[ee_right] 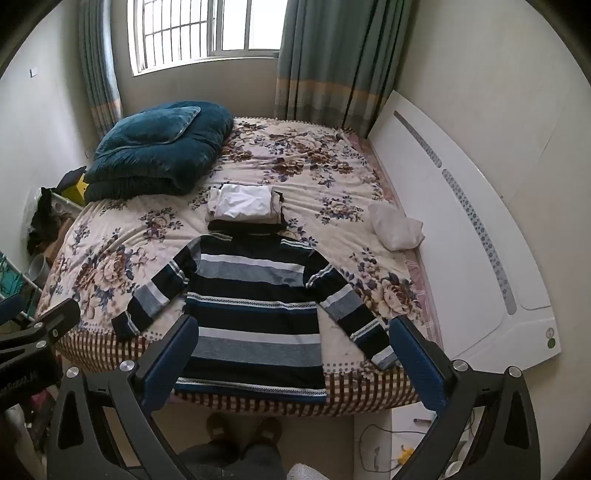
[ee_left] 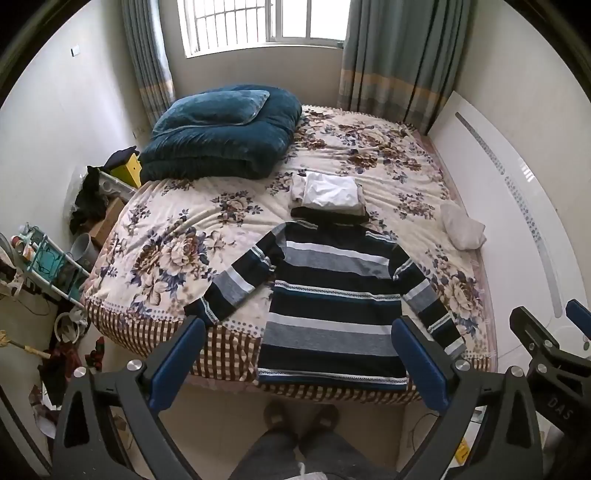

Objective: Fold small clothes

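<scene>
A striped sweater (ee_left: 332,295) is seen spread flat at the bed's (ee_left: 177,258) near edge, sleeves out, unfolded. Both the left gripper (ee_left: 299,347) and right gripper (ee_right: 291,345) are held above it, fingers wide apart, empty. A sleeve is judged to be taken next.

a folded teal quilt (ee_left: 221,136) sits upper left on the floral bedspread (ee_left: 388,147), below a barred window (ee_left: 258,22) and grey-green curtains (ee_left: 399,55).
</scene>
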### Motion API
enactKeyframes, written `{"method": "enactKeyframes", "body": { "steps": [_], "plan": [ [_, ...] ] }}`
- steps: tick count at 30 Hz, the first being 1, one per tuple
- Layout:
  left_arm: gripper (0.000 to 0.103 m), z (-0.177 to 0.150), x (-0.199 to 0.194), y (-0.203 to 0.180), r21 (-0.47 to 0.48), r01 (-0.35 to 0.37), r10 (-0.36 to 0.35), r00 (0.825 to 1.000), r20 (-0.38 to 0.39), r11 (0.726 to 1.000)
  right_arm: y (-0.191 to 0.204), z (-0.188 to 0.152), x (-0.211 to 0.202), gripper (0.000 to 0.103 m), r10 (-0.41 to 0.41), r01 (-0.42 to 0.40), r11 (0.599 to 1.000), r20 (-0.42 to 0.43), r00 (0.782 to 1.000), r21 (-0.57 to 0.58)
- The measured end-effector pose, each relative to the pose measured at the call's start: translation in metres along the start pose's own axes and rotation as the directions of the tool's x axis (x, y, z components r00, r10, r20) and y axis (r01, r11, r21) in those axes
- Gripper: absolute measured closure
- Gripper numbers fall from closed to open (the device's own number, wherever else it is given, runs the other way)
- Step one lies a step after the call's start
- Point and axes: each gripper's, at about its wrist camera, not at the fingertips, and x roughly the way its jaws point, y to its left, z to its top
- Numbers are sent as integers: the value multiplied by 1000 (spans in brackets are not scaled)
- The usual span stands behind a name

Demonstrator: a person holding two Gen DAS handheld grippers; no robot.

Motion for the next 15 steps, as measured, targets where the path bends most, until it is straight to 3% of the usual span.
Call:
{"method": "enactKeyframes", "body": {
  "steps": [15],
  "plan": [
    [0,-1,-1,-1,-1,-4,4,1000,19,1000,-1,2,-6,0,10,-10,1000,6,1000,6]
  ]
}}
